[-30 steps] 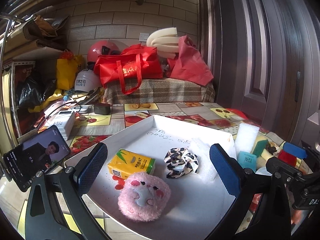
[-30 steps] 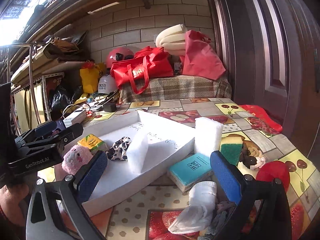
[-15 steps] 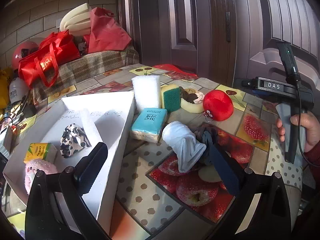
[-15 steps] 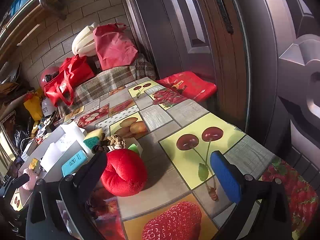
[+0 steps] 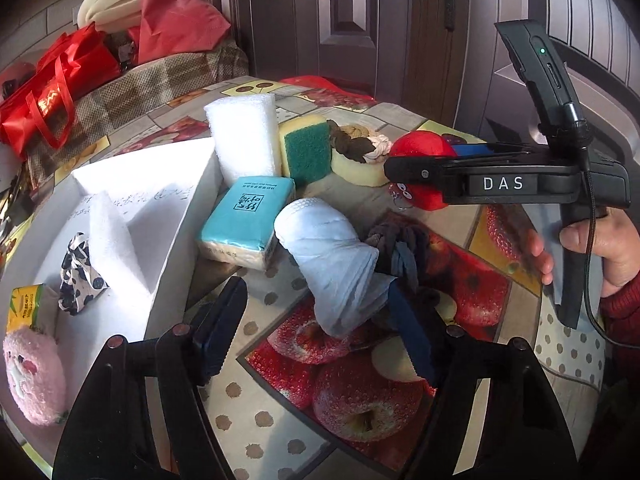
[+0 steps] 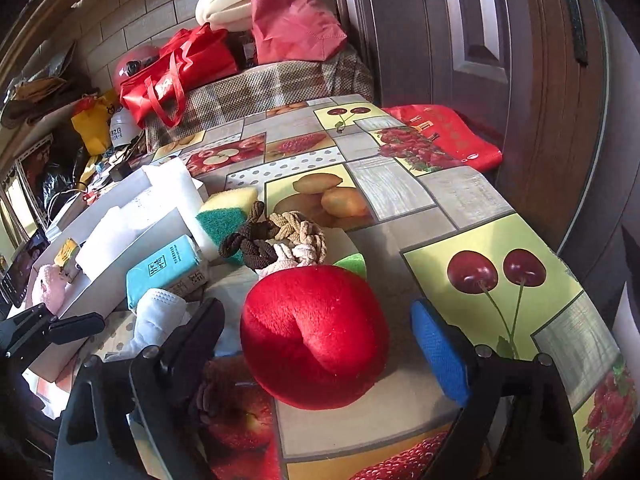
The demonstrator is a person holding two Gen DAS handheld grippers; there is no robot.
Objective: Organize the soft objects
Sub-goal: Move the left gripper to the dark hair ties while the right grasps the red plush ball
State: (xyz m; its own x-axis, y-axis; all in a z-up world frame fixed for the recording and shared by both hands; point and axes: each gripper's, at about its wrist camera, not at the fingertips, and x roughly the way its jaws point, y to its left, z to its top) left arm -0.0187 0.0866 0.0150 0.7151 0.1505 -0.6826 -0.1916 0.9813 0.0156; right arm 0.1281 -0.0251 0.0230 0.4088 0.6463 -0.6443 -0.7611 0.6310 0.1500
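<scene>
A white rolled sock lies on the fruit-print tablecloth, its near end between the fingers of my left gripper. The jaws are closing; the left pad stands clear of the sock. A dark grey braided cloth lies against the sock's right side. A red plush apple sits between the fingers of my right gripper. Its jaws are closing too, with a small gap on each side. The white tray at the left holds a pink plush, a spotted scrunchie, a yellow carton and a foam piece.
Beside the tray stand a white foam block, a teal tissue pack and a green-and-yellow sponge. Braided hair ties rest behind the apple. A hand holds the right gripper. Red bags and a dark door stand behind the table.
Both views swung right, away from the tray. The left gripper came down over the white sock, the right over the red plush apple. Both pairs of fingers stand closer together.
</scene>
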